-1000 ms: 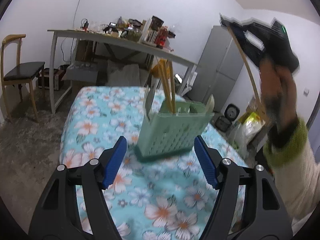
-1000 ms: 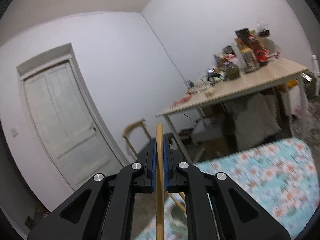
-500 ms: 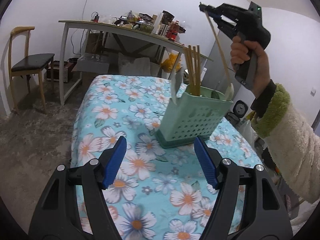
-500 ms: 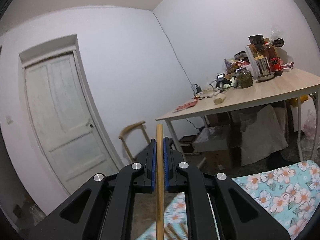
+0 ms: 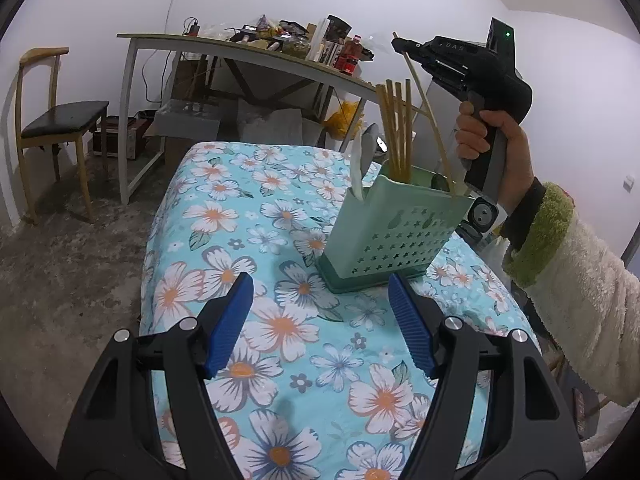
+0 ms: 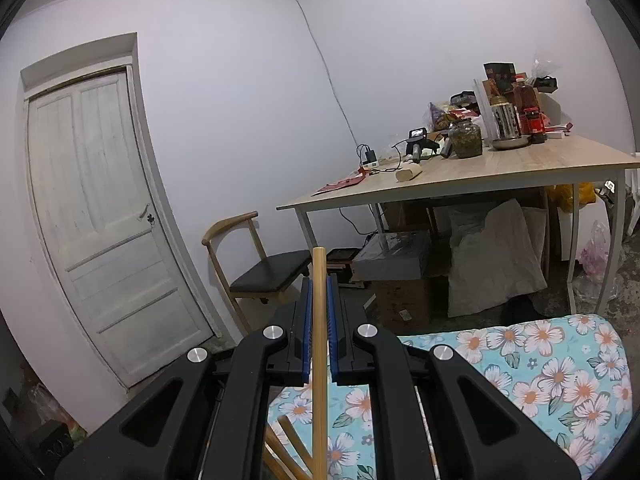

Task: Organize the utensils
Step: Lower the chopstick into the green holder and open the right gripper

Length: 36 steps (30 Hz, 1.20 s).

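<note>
- Here the right gripper [image 5: 400,45] has its blue pads pinched together on a chopstick [image 5: 430,116], near its top end.
- The chopstick runs steeply downward, its lower tip inside the green holder [image 5: 394,236] on the floral tablecloth [image 5: 240,216].
- The left gripper [image 5: 322,322] hovers with fingers wide apart, holding nothing, in front of the holder.

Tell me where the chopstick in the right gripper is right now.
In the left wrist view, the chopstick is at upper right, pinched by the right gripper, its lower end dipping into the green utensil holder.
</note>
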{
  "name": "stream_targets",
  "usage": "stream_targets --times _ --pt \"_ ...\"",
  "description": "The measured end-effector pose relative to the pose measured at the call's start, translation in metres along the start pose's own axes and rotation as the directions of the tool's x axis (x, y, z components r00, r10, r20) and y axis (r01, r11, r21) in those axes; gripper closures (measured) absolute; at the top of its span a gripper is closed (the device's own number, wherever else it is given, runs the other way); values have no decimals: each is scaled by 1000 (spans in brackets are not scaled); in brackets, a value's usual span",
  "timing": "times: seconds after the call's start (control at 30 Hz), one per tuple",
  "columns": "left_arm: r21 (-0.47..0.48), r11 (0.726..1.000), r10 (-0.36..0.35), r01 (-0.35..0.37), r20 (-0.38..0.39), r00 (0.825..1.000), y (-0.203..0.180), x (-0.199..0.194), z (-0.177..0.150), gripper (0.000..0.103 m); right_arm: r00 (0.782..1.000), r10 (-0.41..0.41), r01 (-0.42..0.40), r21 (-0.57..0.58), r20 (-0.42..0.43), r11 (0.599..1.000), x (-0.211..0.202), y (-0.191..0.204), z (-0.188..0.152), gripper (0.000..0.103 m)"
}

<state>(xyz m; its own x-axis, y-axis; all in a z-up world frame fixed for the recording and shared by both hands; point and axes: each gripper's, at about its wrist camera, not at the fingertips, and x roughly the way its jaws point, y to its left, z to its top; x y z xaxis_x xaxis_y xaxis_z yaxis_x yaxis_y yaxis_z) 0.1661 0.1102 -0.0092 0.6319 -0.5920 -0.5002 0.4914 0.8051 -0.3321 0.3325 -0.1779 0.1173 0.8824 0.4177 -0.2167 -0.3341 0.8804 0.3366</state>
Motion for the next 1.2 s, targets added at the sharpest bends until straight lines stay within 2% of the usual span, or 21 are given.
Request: stream_targets --times 0.3,0.47,0.8,1.07,1.13,1.17,1.2 --pt "-6 1000 9 -9 -2 1000 -1 3 1 37 995 -63 61 38 75 997 1 -3 12 96" --pt "-12 1000 14 -14 -9 1000 2 4 -2 37 991 -121 123 -30 63 992 11 4 3 96" --pt "-23 1000 14 -14 -8 1000 7 2 -2 37 988 -151 153 -113 32 982 11 18 -8 96" --pt "-16 1000 15 -15 10 1000 2 -7 -2 37 975 -219 220 -207 26 953 -26 38 -12 96" --pt "-12 1000 14 -14 14 1000 -1 -10 -2 37 970 -243 241 -224 18 944 -38 40 -17 94" --pt "-9 1000 15 -14 13 1000 -4 -11 -2 37 967 -254 250 -232 10 940 -44 41 -18 90" --pt "-6 1000 14 -14 11 1000 -6 -12 -2 37 964 -266 258 -235 0 937 -50 41 -21 79"
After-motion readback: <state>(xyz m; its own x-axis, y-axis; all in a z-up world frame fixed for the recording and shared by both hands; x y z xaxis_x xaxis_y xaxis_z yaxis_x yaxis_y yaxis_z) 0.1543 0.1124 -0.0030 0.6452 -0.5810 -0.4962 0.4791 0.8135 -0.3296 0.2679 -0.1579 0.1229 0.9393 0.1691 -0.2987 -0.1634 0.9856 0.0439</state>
